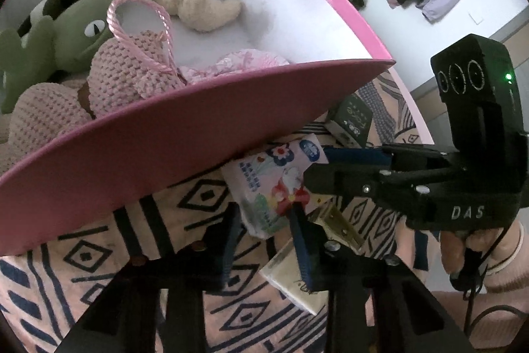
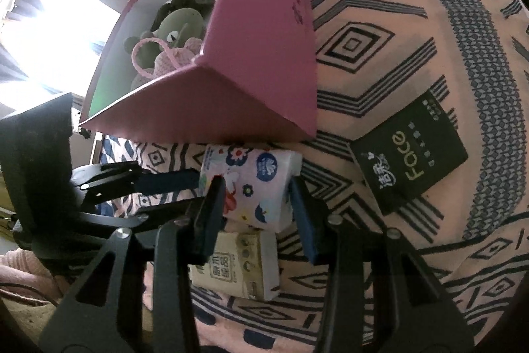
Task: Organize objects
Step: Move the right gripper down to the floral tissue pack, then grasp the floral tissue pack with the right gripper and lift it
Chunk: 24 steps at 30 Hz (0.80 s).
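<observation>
The floral tissue pack [image 2: 251,187] lies on the patterned cloth [image 2: 413,22] just near of the pink box [image 2: 258,81], resting partly on a beige pack [image 2: 238,270]. My right gripper [image 2: 254,204] straddles it, jaws apart; the left gripper [image 1: 264,230] is also apart beside it. I'd close squarely on the floral pack alone, lifting clear of the box wall.

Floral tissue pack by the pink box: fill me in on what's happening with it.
Both handheld grippers are converging on the floral tissue pack, which lies on the patterned blanket beside the pink box of plush toys. The right gripper straddles it with open fingers; the left gripper is open too. A beige pack and a black pack wait nearby.
</observation>
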Each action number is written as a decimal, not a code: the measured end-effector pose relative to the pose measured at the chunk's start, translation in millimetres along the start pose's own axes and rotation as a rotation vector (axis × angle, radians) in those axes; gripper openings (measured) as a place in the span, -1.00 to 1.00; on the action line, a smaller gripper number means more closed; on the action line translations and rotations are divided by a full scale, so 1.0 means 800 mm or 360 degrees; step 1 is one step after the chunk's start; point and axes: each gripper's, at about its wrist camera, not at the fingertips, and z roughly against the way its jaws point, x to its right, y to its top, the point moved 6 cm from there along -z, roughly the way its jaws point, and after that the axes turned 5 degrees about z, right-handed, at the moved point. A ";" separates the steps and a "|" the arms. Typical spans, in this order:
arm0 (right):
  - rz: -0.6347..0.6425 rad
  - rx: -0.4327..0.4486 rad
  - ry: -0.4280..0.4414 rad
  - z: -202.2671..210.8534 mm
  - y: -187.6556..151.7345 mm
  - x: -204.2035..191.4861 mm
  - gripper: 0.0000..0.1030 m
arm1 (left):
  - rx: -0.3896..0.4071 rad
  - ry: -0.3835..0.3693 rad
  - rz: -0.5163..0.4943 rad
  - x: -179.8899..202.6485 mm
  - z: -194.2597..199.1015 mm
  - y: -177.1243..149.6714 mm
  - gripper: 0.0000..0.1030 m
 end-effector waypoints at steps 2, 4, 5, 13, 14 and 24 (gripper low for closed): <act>0.0014 -0.0009 -0.0005 0.003 0.001 0.001 -0.17 | 0.0001 0.0018 -0.0008 0.002 -0.001 0.000 -0.48; 0.0030 -0.0015 -0.0029 0.002 0.003 0.000 -0.17 | -0.0001 0.0013 0.0000 0.003 0.000 -0.001 -0.48; 0.0031 -0.0014 -0.0033 0.002 0.003 0.000 -0.17 | -0.0004 0.0009 0.0008 0.002 0.001 -0.002 -0.48; 0.0090 0.0024 -0.0074 0.022 0.000 -0.010 -0.17 | 0.0038 0.0019 -0.0055 0.019 0.027 -0.010 -0.48; 0.0102 0.0030 -0.0079 0.024 -0.001 -0.012 -0.17 | 0.0046 0.0021 -0.0062 0.020 0.031 -0.011 -0.48; 0.0161 0.0105 -0.0052 0.052 -0.008 -0.049 -0.17 | 0.0161 0.0035 -0.0118 0.038 0.076 -0.012 -0.48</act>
